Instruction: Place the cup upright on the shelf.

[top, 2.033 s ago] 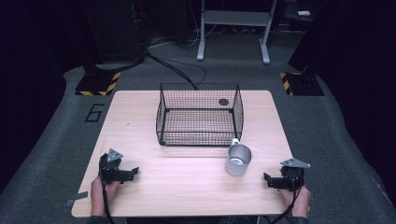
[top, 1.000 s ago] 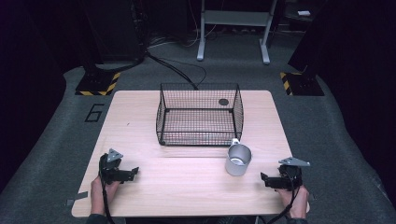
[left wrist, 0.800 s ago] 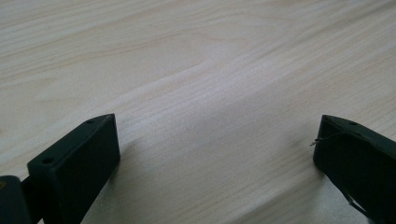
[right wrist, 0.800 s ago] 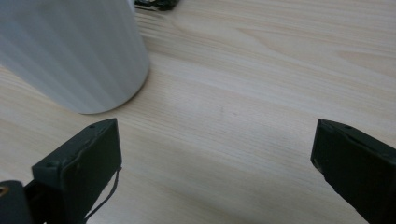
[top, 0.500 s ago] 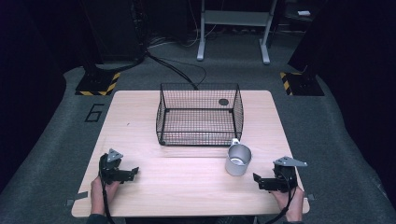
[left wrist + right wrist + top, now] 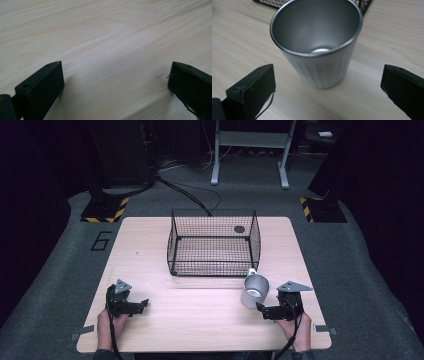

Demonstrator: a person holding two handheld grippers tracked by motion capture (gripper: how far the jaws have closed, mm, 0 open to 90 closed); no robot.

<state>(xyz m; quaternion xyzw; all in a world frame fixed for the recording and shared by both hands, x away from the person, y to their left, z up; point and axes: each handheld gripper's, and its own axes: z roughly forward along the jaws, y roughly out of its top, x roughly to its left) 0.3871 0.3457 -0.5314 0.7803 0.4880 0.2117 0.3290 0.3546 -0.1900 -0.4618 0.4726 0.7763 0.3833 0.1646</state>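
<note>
A silver metal cup (image 6: 254, 290) stands upright on the wooden table (image 6: 200, 320), just in front of the black wire basket (image 6: 213, 242). My right gripper (image 6: 261, 308) sits right of and just short of the cup, open, pointing at it. In the right gripper view the cup (image 6: 318, 42) is empty and stands between and beyond the spread jaws, with the basket corner (image 6: 362, 3) behind it. My left gripper (image 6: 142, 304) rests at the table's front left, open, with bare wood (image 6: 112, 50) between its jaws.
A small dark disc (image 6: 239, 229) lies inside the basket at its far right. The table stands on grey carpet with yellow-black striped stand feet (image 6: 104, 213) and a metal frame (image 6: 250, 150) behind. Cables (image 6: 195, 190) run across the floor.
My right gripper has moved left toward the cup, closing most of the gap to it. The left gripper, cup and basket have stayed put.
</note>
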